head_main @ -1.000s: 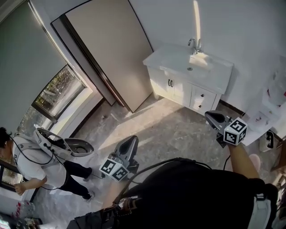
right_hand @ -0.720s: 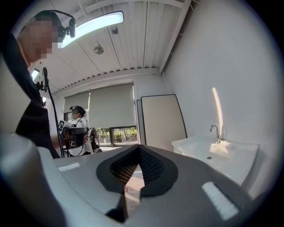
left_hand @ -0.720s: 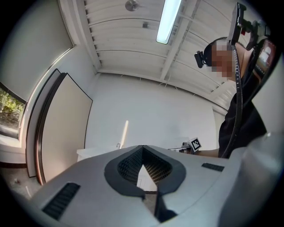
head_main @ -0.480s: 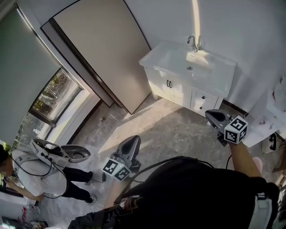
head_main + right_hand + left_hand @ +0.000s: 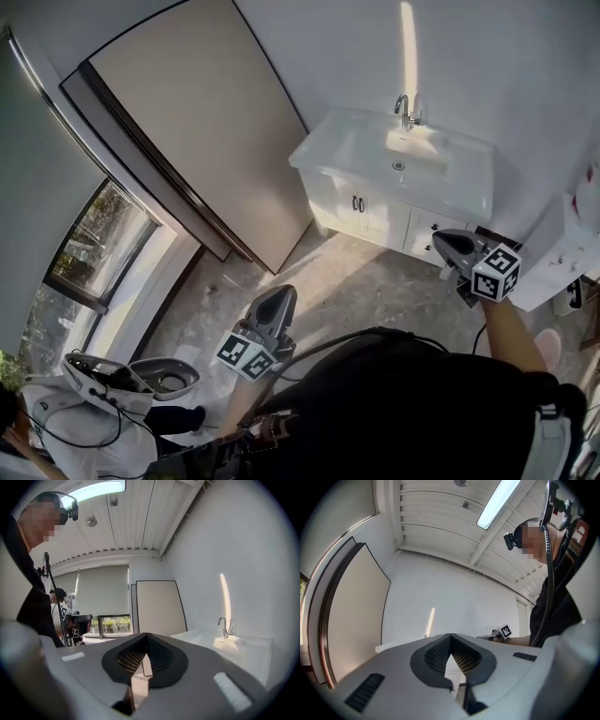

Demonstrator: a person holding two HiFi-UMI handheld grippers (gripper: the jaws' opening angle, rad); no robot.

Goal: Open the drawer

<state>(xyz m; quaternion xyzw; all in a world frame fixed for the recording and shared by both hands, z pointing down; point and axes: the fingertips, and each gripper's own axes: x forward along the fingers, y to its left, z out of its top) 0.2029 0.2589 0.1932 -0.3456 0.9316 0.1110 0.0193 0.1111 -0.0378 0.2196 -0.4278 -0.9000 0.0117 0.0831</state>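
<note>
A white vanity (image 5: 323, 167) with a sink basin (image 5: 412, 145) and a faucet (image 5: 405, 105) stands against the far wall. Under the counter are two doors with dark handles (image 5: 357, 202). To their right is a shut drawer front (image 5: 424, 228) with a small knob. My right gripper (image 5: 439, 236) is shut with nothing in it; it hovers just before the drawer and hides part of it. Lower down at the middle my left gripper (image 5: 279, 293) is shut and empty, well short of the vanity. In the right gripper view the jaw tips (image 5: 146, 634) meet, with the faucet (image 5: 225, 625) off to the right. The left gripper's tips (image 5: 450, 635) also meet.
A large beige panel (image 5: 202, 122) leans on the wall left of the vanity. A low window (image 5: 94, 253) is at the left. Another person (image 5: 66, 431) in a white shirt stands at the bottom left holding a device. A white unit (image 5: 562, 248) stands right of the vanity.
Both grippers and the head have come closer to the vanity, which now looks larger. The right gripper now overlaps the drawer front. The other person has slipped toward the bottom left corner.
</note>
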